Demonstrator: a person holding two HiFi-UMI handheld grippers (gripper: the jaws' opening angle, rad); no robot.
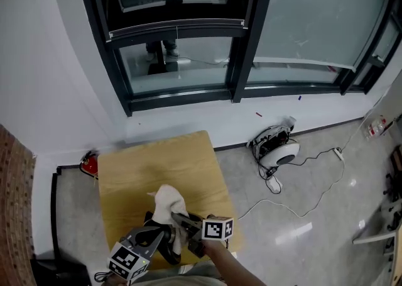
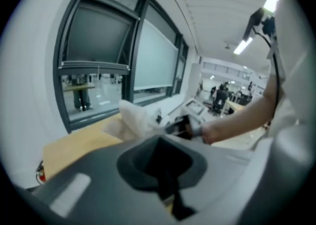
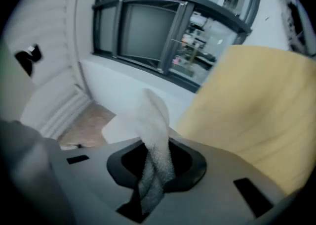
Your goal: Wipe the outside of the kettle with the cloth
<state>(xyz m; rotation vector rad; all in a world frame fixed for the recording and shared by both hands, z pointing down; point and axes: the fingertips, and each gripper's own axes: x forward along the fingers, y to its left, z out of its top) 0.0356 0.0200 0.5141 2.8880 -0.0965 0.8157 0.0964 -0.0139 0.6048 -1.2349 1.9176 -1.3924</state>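
The white cloth is held pinched in the right gripper and draped over the dark kettle at the table's near edge, just left of those jaws, with the left gripper, seemingly clamped shut, set nearest it.

Just ahead of the left tongs, a white cloth rises above the wooden surface, touching the right tongs.

A: How many were there?
B: One cloth, one table, one red extinguisher.
A: Grippers?
B: Counted two: left gripper, right gripper.
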